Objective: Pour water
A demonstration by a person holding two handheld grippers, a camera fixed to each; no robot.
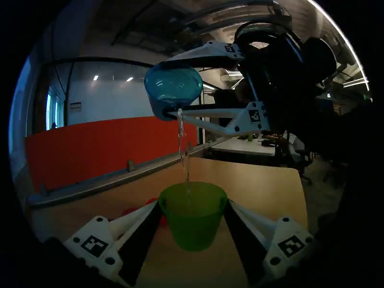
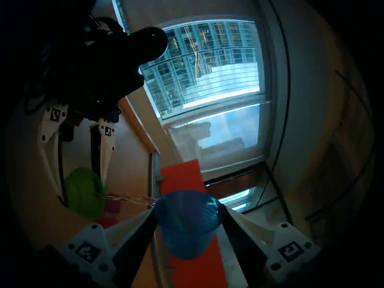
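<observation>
In the left gripper view, the left gripper (image 1: pixel 192 207) was closed on a green cup (image 1: pixel 193 222), one finger pressed against each side. The cup stood upright just above a wooden table (image 1: pixel 259 185). Some small red things (image 1: pixel 129 210) lay on the table behind the left-hand finger; what they were could not be told.

Above and beyond the green cup, the right gripper (image 1: pixel 168 90) was clamped on a blue cup (image 1: pixel 178 82), with one finger above it and one below. The blue cup was tipped far over, its mouth turned toward the camera. A thin stream of water (image 1: pixel 182 144) ran from its lower lip straight down into the green cup. A dark-gloved hand (image 1: pixel 288 81) held the right gripper from behind. Farther back an orange panel (image 1: pixel 96 146) ran along the table's far edge, with a glass wall (image 1: pixel 110 96) above it.

In the right gripper view, the right gripper (image 2: pixel 187 217) held the blue cup (image 2: pixel 186 230) between both fingers, close to the lens. The water (image 2: pixel 128 198) crossed from the blue cup's rim to the green cup (image 2: pixel 85 188), which sat between the fingers of the left gripper (image 2: pixel 82 194). A dark hand (image 2: pixel 110 62) held that gripper. Beyond lay the orange panel (image 2: pixel 192 261) and a large window (image 2: pixel 211 72).
</observation>
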